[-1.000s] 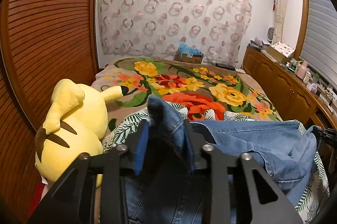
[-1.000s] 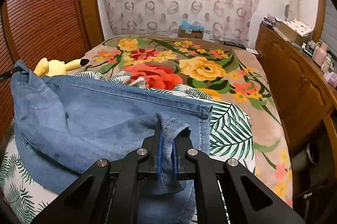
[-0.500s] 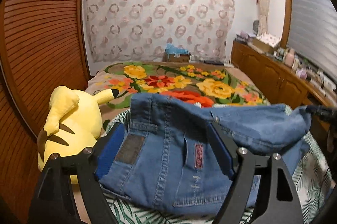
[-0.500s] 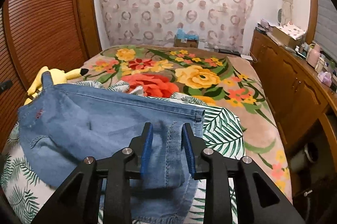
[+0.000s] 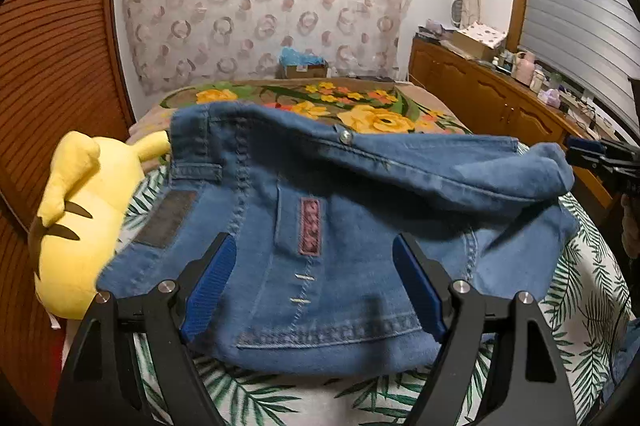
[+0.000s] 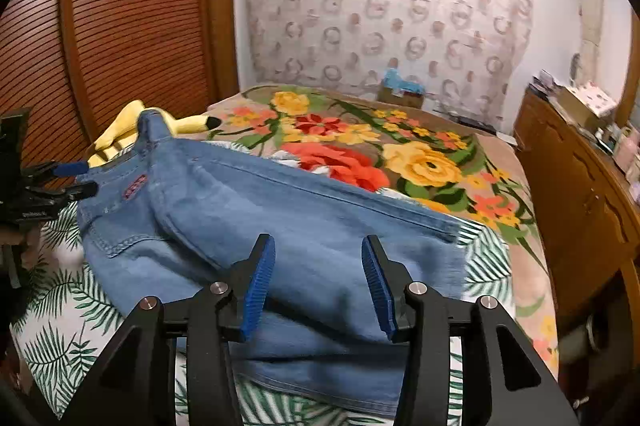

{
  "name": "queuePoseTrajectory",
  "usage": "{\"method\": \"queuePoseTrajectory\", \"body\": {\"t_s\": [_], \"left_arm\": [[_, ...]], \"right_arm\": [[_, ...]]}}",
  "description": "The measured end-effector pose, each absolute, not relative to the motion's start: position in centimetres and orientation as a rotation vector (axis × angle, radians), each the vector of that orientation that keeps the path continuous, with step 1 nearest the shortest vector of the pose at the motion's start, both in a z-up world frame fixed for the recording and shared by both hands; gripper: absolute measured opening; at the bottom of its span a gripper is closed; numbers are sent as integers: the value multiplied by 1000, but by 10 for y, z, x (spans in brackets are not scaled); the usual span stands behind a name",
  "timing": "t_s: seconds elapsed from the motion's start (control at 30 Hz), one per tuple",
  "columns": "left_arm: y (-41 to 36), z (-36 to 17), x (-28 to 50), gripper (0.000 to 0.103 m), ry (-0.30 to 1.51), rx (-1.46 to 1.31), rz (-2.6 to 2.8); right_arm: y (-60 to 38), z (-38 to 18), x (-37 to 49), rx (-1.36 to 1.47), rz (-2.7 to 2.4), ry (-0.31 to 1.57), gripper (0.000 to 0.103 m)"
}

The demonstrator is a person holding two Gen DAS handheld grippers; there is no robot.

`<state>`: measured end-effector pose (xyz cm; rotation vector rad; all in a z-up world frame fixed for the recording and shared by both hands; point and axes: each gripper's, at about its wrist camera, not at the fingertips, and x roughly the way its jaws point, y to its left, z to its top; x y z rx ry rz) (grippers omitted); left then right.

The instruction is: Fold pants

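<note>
Blue denim pants (image 5: 344, 226) lie folded in a loose heap on the palm-leaf sheet (image 5: 588, 290) of the bed; the same pants show in the right wrist view (image 6: 280, 218). My left gripper (image 5: 312, 282) is open, its blue pads spread wide just above the pocket side, holding nothing. My right gripper (image 6: 318, 286) is open over the leg end, holding nothing. The right gripper also shows at the far right of the left wrist view (image 5: 600, 158), and the left gripper at the far left of the right wrist view (image 6: 60, 182).
A yellow plush toy (image 5: 80, 210) lies against the left edge of the bed beside a wooden slatted door (image 5: 52, 58). A floral blanket (image 6: 360, 146) covers the far bed. A wooden cabinet (image 6: 580, 186) with clutter runs along the right.
Both grippers opened and let go of the denim, then drew back. The pants dropped onto the leaf sheet and now lie free.
</note>
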<state>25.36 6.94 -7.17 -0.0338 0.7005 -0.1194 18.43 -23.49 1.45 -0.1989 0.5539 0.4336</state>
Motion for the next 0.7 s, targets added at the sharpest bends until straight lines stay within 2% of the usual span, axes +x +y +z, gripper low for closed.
{"method": "queuePoseTrajectory", "body": {"t_s": [0.3,0.7], "left_arm": [[63,-89,261,81,771,-21,-109],[58,-105,266,81,824,-20,-110]], "right_arm": [[-226,-12,205,-302,485,651,51],[-206,-17,222,-441,453,656,51]]}}
